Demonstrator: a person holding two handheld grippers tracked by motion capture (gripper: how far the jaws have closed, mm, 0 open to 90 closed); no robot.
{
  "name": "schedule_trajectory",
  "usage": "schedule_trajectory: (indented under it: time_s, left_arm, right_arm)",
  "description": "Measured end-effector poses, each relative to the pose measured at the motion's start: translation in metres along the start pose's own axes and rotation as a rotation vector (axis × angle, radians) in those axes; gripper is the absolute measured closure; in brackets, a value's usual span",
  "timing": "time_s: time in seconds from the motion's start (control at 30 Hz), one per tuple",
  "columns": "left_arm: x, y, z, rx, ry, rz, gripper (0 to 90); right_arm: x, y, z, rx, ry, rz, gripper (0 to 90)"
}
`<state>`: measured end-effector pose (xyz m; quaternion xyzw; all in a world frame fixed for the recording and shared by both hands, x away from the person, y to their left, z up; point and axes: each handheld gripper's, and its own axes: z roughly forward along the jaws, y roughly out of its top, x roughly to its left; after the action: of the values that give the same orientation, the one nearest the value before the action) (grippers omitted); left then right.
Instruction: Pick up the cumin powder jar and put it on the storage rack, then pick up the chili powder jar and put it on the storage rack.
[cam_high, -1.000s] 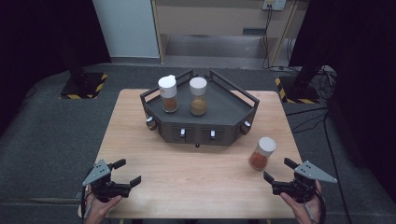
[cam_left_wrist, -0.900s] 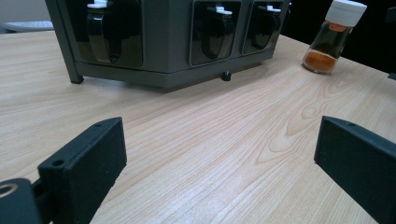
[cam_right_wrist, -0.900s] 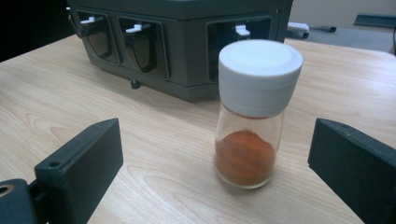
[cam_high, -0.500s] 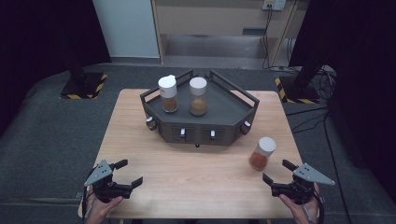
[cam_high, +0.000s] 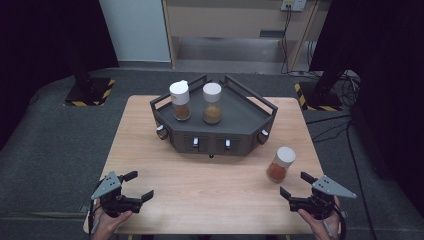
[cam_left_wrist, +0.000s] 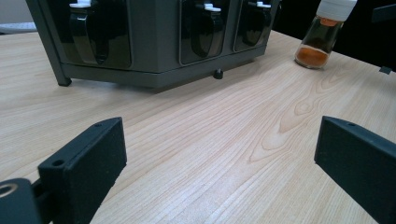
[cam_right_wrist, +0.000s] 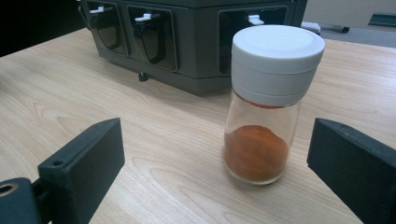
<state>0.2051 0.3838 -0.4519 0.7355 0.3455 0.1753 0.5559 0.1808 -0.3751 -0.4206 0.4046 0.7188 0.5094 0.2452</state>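
On rack (cam_high: 250, 131): two jars (cam_high: 212, 103) seated.
Off rack: third jar (cam_high: 281, 164) upright, right of it, ungrasped.
Right gripper (cam_high: 298, 186): spread, empty, near jar.
Left gripper (cam_high: 138, 185): spread, empty.

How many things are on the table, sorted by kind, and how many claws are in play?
Spice jars with white lids: 3 (two on the rack, one on the table)
Dark rack: 1
Claws: 2, left claw and right claw, both open
Total: 6
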Motion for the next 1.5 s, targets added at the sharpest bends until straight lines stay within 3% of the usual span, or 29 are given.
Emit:
schedule_trajectory:
  time_s: [0.27, 0.63, 0.97, 1.27, 1.5]
  left_arm:
    - [0.0, 0.0, 0.0, 0.0, -0.003, 0.003, 1.5]
    - [0.0, 0.0, 0.0, 0.002, -0.004, 0.002, 1.5]
    - [-0.001, 0.001, 0.0, 0.003, -0.002, 0.003, 1.4]
    - [-0.001, 0.001, 0.0, 0.004, 0.003, 0.0, 1.5]
    - [-0.001, 0.001, 0.0, 0.005, 0.003, -0.002, 1.4]
  right_arm:
    - [0.001, 0.0, -0.001, 0.0, -0.005, -0.002, 2.9]
    - [0.002, -0.002, -0.009, -0.025, -0.019, 0.027, 1.7]
    - [-0.003, 0.0, -0.013, -0.031, -0.005, 0.059, 1.6]
    - [-0.007, 0.011, -0.02, -0.046, -0.007, 0.071, 1.6]
    - [-0.01, 0.02, -0.019, -0.028, -0.014, 0.083, 1.9]
